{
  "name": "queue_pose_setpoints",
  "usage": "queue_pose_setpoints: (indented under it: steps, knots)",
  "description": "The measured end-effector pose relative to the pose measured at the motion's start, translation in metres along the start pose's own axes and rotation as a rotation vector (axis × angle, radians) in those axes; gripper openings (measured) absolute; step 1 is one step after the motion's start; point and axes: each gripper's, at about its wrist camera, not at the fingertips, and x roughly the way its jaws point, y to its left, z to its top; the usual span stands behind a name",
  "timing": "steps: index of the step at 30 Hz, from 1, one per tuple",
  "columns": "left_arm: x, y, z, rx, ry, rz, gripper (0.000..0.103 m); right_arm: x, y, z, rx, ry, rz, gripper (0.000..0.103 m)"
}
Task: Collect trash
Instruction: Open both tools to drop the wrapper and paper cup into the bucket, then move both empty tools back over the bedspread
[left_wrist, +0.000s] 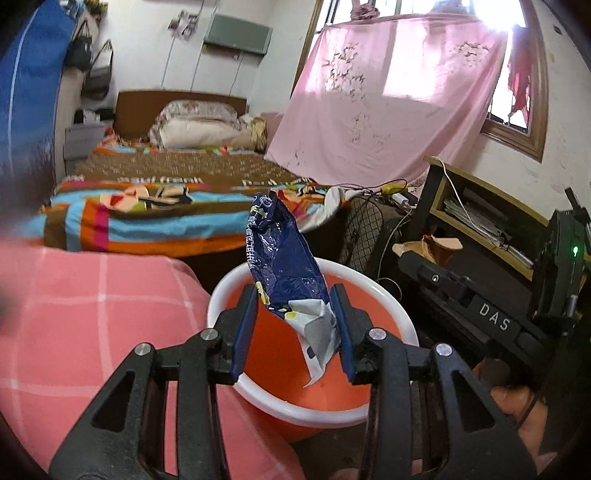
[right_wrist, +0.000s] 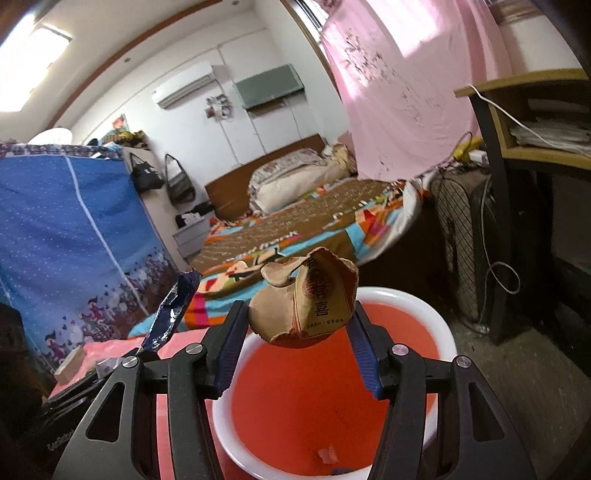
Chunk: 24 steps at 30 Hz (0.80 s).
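Over the orange bin (left_wrist: 400, 325), the left gripper (left_wrist: 297, 314) clenches a blue wrapper (left_wrist: 280, 258) and the right gripper (right_wrist: 299, 328) a crumpled brown packet (right_wrist: 314, 299), both seemingly awaiting release into it.

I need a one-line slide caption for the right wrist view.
Right gripper holds crumpled brown paper above the orange bin.
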Motion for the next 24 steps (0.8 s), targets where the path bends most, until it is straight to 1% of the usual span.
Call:
queue_pose_setpoints:
  steps: [3,5,11,15,17,21,23,24]
  knots:
    - [0.007,0.002,-0.001,-0.028,0.029,-0.011,0.047,0.004,-0.006,-0.001,0.016,0.024,-0.014,0.056]
    - [0.009,0.002,-0.002,-0.040,0.035,-0.020,0.052,0.006,-0.008,-0.002,0.025,0.037,-0.016,0.058]
    - [0.006,0.004,-0.004,-0.053,0.024,-0.008,0.059,0.005,-0.008,-0.003,0.033,0.042,-0.024,0.063]
    - [-0.003,0.009,-0.001,-0.067,-0.009,0.021,0.063,0.004,-0.007,-0.001,0.032,0.028,-0.023,0.065]
    - [-0.008,0.014,0.000,-0.073,-0.028,0.034,0.068,0.002,-0.004,0.000,0.021,0.015,-0.020,0.066]
    - [-0.025,0.021,0.003,-0.078,-0.087,0.080,0.076,-0.002,0.006,0.002,-0.008,-0.021,-0.008,0.071]
    - [-0.034,0.026,0.004,-0.074,-0.116,0.111,0.083,-0.006,0.013,0.003,-0.028,-0.048,0.005,0.075]
    - [-0.040,0.028,0.005,-0.071,-0.135,0.129,0.085,-0.008,0.017,0.003,-0.039,-0.063,0.013,0.078]
